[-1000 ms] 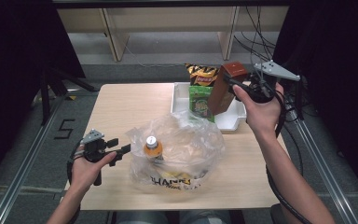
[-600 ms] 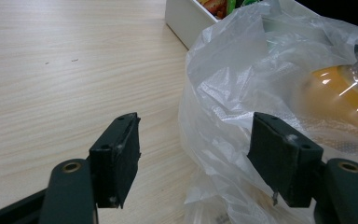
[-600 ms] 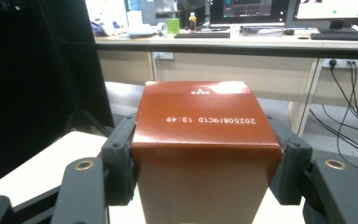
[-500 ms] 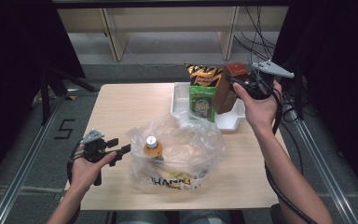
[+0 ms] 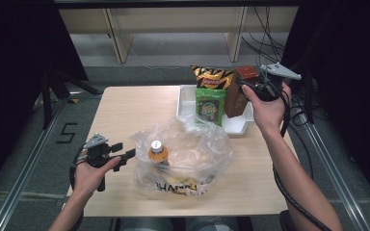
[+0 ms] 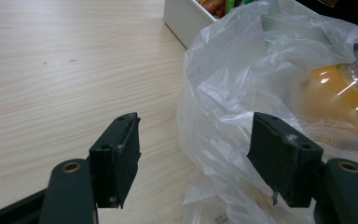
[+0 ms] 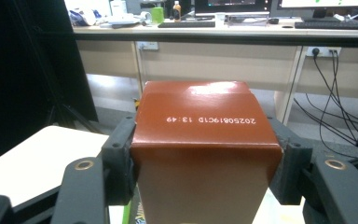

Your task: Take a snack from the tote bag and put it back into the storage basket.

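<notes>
My right gripper (image 5: 244,84) is shut on a tall brown carton (image 5: 236,94), gripping its top sides; the right gripper view shows both pads against the carton (image 7: 200,154) just below its printed lid. The carton is upright over the right part of a white tray (image 5: 233,126). At the table's front left, my left gripper (image 5: 123,151) is open and points at a clear plastic bag (image 5: 188,154). In the left gripper view the bag (image 6: 261,70) bulges between the jaws near the right pad (image 6: 279,158), unpinched. An orange-drink bottle (image 5: 158,151) stands inside the bag.
A green snack packet (image 5: 210,106) stands in the tray, and a yellow-black chip bag (image 5: 212,77) leans behind it. The tray's white wall (image 6: 182,21) lies beyond the plastic bag. Bare wooden tabletop (image 5: 135,110) stretches at the back left.
The right gripper has come down a little with the brown carton, closer to the white tray. The left gripper and the bag have stayed put.
</notes>
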Action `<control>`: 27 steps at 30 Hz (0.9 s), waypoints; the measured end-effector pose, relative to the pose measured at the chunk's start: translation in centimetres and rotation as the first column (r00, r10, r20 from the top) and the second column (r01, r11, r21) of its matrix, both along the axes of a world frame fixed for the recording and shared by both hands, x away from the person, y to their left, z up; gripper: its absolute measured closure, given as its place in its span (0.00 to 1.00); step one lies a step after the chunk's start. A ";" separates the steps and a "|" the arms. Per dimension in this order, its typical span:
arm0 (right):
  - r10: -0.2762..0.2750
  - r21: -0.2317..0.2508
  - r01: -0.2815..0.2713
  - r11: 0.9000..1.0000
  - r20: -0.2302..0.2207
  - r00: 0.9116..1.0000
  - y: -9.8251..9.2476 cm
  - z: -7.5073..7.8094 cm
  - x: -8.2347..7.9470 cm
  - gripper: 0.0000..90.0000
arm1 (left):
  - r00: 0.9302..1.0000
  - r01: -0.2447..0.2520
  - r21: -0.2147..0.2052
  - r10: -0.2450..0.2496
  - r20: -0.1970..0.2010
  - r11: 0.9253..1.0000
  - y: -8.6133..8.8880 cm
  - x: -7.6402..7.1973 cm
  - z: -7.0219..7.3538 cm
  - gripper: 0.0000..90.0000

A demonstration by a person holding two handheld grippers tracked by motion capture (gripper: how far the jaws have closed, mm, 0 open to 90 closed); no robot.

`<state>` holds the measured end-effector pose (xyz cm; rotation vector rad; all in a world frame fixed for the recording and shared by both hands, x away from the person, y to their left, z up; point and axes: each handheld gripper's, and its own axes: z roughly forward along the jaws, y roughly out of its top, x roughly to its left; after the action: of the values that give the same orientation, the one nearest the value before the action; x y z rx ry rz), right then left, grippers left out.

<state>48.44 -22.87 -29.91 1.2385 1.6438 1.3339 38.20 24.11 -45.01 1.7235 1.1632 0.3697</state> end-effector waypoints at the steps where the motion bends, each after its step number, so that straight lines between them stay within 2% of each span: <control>1: -0.002 -0.001 0.002 1.000 -0.001 1.000 0.0 -0.1 0.1 0.44 | 1.000 0.000 -0.002 0.000 -0.001 1.000 0.0 0.0 0.0 0.36; 4: -0.012 0.005 0.012 1.000 -0.015 1.000 0.0 -0.5 0.4 0.44 | 1.000 0.000 -0.003 0.000 -0.003 1.000 0.0 0.0 0.0 0.36; 8: -0.011 -0.011 0.011 1.000 -0.017 1.000 -0.2 -1.1 0.9 0.44 | 1.000 0.003 0.000 -0.003 -0.001 1.000 -0.1 0.0 0.0 0.36; 16: -0.038 -0.002 0.038 0.999 -0.044 0.998 -0.3 -2.0 1.6 0.43 | 1.000 0.000 -0.002 0.000 -0.003 1.000 0.0 0.0 0.0 0.36; 27: -0.049 -0.033 0.047 0.998 -0.062 0.997 -0.4 -3.1 2.5 0.44 | 1.000 0.004 -0.001 -0.004 -0.001 1.000 -0.1 0.0 -0.1 0.36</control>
<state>50.90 -23.29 -33.00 1.3050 1.6608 1.2473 38.21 24.06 -45.06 1.7255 1.1601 0.3658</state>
